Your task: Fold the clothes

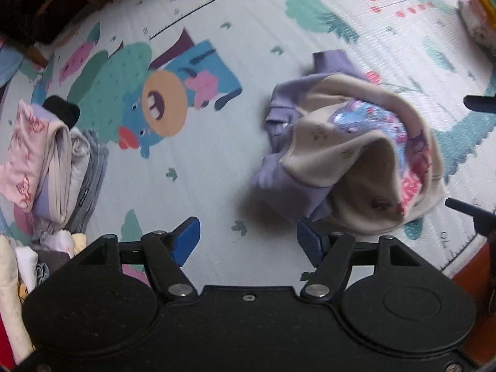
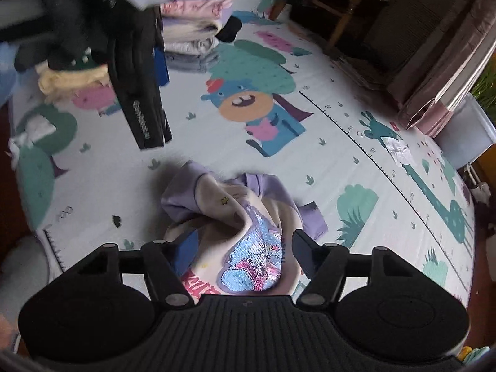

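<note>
A child's cream and lilac sweatshirt (image 1: 356,145) with a sequin picture lies crumpled on the play mat (image 1: 217,167). In the left wrist view it is ahead and to the right of my left gripper (image 1: 246,240), which is open and empty; its right blue pad touches the cloth's near edge. In the right wrist view the sweatshirt (image 2: 245,226) lies bunched between and under the open fingers of my right gripper (image 2: 243,252). The left gripper (image 2: 139,93) shows there at upper left, above the mat. The right gripper's fingertips (image 1: 471,207) show at the right edge of the left wrist view.
A stack of folded clothes (image 1: 52,161) stands at the mat's left side, also in the right wrist view (image 2: 192,34) at the top. More folded items (image 1: 480,15) lie at the far right. Wooden chair legs (image 2: 341,15) and a pink bag (image 2: 446,71) border the mat.
</note>
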Motion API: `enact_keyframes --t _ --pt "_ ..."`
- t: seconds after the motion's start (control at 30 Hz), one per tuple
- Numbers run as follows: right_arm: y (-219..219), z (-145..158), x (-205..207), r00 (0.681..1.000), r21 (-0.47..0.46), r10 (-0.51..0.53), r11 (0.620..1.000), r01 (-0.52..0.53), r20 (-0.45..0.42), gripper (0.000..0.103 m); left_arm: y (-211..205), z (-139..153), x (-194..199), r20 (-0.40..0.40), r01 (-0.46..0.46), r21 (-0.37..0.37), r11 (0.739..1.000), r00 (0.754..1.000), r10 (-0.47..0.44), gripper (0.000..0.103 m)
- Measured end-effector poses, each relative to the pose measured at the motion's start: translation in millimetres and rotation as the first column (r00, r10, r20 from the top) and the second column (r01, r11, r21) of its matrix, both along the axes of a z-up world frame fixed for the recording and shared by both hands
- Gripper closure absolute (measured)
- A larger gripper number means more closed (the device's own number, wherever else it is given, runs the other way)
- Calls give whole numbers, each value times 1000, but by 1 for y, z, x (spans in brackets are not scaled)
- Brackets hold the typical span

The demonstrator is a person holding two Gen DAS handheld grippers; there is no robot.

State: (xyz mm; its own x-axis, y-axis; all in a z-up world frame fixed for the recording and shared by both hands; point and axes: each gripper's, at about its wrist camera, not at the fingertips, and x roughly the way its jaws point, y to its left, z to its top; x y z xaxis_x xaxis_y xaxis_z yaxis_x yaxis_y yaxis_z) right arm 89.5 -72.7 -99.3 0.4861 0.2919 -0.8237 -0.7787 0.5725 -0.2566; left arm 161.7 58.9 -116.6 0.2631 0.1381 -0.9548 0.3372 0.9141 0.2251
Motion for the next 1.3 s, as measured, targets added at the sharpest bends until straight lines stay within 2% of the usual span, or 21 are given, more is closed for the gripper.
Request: enact_keyframes --t 0.1,0.27,0.37,0.5,0.6,0.7,0.8,0.9,1.0,1.1,1.2,1.3 --pt "6 -16 4 1000 -16 -16 1000 16 4 27 13 -9 8 -12 -48 -18 999 999 48 34" --pt "15 -36 18 1000 -19 -12 1000 12 -18 26 41 -24 24 -53 -177 -117 977 984 172 34" --pt "17 -39 37 997 52 -14 998 18 -81 26 53 -34 37 -84 -245 -160 956 969 235 34" --pt "15 -36 67 979 184 21 983 18 -205 39 60 -52 52 -114 -264 -191 945 962 246 32" --pt "10 -34 91 960 277 25 959 56 -280 39 64 -71 60 -132 -269 -242 932 961 243 32" --pt "6 -39 111 959 279 31 959 51 -282 42 67 -88 68 -135 -263 -283 922 963 233 32" --pt "0 -50 132 960 268 33 962 44 -277 65 74 -104 76 -149 -277 -346 896 960 239 32" --pt "-9 -68 152 963 283 39 958 39 -266 66 81 -121 77 -179 -290 -399 870 955 236 32" --pt "-10 -92 172 968 240 51 971 10 -246 66 86 -139 74 -208 -274 -440 855 957 200 32" --pt "-3 -111 192 966 213 83 977 -30 -244 66 95 -151 72 -227 -289 -502 815 954 198 32" --pt "14 -127 208 952 186 147 978 -99 -267 66 109 -161 71 -264 -344 -567 748 937 230 32" --pt "35 -139 218 943 136 198 977 -167 -266 56 119 -166 71 -291 -380 -617 689 924 249 32"
